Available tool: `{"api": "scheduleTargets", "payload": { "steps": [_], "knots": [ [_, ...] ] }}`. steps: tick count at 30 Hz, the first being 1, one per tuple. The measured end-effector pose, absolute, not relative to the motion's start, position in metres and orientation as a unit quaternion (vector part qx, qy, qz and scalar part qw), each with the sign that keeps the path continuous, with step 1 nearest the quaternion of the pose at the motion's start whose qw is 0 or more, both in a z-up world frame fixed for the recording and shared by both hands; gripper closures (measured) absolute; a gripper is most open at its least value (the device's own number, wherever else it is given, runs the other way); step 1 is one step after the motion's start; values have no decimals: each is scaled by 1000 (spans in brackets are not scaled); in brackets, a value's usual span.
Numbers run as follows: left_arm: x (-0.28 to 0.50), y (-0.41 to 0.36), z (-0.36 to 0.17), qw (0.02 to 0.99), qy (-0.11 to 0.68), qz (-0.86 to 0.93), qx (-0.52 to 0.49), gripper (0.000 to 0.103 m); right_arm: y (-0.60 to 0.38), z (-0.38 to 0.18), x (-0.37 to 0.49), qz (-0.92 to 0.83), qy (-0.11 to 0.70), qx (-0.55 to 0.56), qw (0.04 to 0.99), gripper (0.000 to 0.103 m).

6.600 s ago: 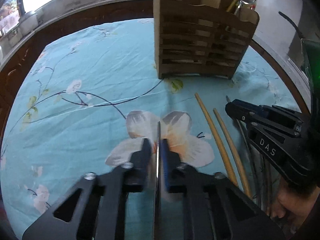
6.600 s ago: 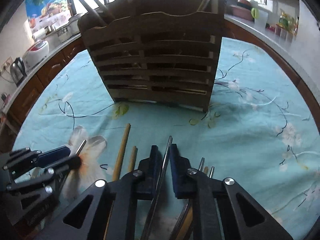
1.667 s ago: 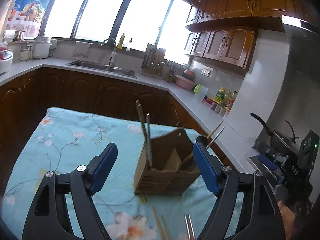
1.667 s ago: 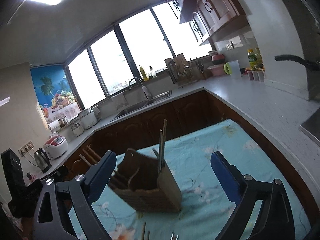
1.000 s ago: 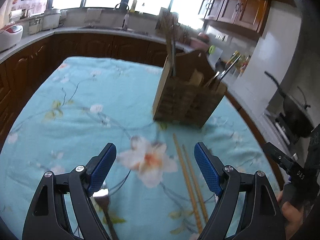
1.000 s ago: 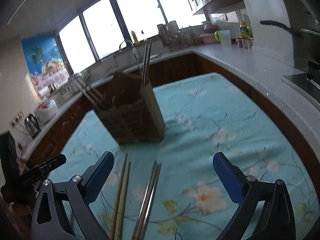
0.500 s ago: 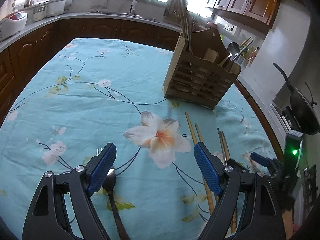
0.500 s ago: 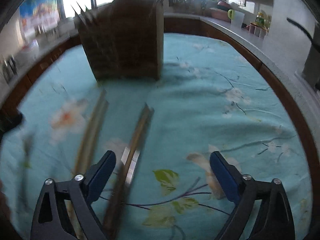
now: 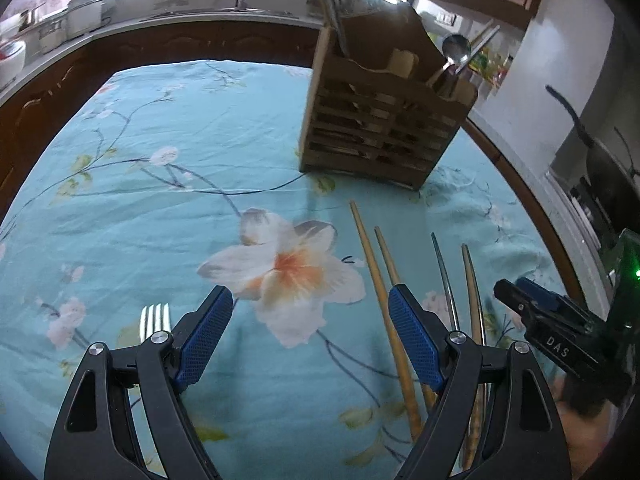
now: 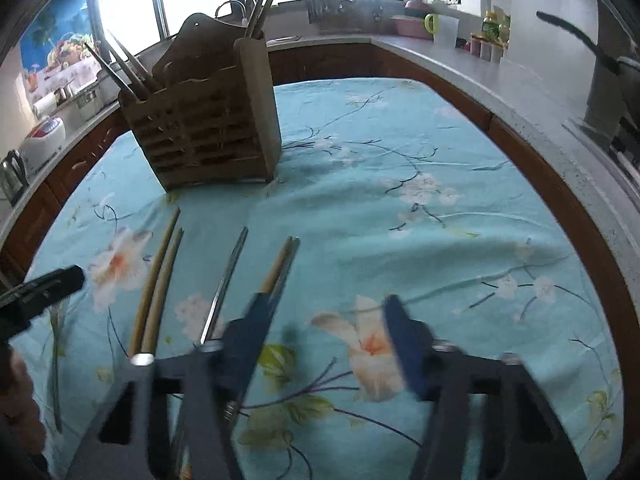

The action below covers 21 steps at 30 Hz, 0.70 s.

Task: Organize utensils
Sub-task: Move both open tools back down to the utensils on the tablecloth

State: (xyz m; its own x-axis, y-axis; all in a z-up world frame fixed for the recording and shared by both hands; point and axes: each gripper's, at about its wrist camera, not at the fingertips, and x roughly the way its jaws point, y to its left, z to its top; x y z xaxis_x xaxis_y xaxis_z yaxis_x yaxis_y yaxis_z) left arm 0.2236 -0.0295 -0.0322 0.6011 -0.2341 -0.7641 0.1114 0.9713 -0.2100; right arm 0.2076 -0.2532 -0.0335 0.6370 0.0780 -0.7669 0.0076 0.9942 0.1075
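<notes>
I note both my left gripper (image 9: 308, 334) and right gripper (image 10: 330, 344) gaping empty above slim wooden chopsticks (image 9: 376, 276) on the floral tablecloth (image 9: 180, 160).

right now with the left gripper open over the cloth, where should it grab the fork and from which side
Grip the fork just behind its tines, coming straight down from above with the fingers on either side of the neck. It lies flat on the tablecloth, tines pointing toward the wooden holder, so only its narrow edges offer a pinch. The handle is hidden under the left gripper, which likely must shift left first.
</notes>
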Motion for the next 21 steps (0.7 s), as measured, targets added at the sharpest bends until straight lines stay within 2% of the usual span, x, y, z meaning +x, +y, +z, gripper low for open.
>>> {"api": "scheduleTargets", "payload": {
  "steps": [1, 4, 7, 12, 14, 17, 19, 21],
  "knots": [
    [227, -32, -33, 891, 438, -97, -67, 21, -252, -34, 214, 25, 429, 54, 901, 57],
    [235, -37, -34, 887, 447, -96, -64, 21, -245, -38, 221, 38, 438, 56, 896, 60],
    [240, -39, -36, 886, 450, -96, -60, 21, -235, -46, 227, 37, 451, 32, 891, 67],
    [248, -46, -43, 882, 458, -98, -50, 21, -230, -49, 230, 33, 457, -2, 889, 67],
    [252, -50, -46, 882, 459, -100, -45, 22, -232, -49, 231, 33, 456, -3, 889, 71],
    [263, -59, -48, 879, 463, -106, -36, 33, -238, -49, 240, 27, 456, 9, 890, 82],
    [271, -65, -49, 877, 466, -113, -30, 40, -244, -48, 247, 28, 457, 19, 889, 85],
    [279, -72, -51, 874, 471, -114, -21, 52, -248, -48, 253, 32, 457, 32, 889, 87]
  ]
}}
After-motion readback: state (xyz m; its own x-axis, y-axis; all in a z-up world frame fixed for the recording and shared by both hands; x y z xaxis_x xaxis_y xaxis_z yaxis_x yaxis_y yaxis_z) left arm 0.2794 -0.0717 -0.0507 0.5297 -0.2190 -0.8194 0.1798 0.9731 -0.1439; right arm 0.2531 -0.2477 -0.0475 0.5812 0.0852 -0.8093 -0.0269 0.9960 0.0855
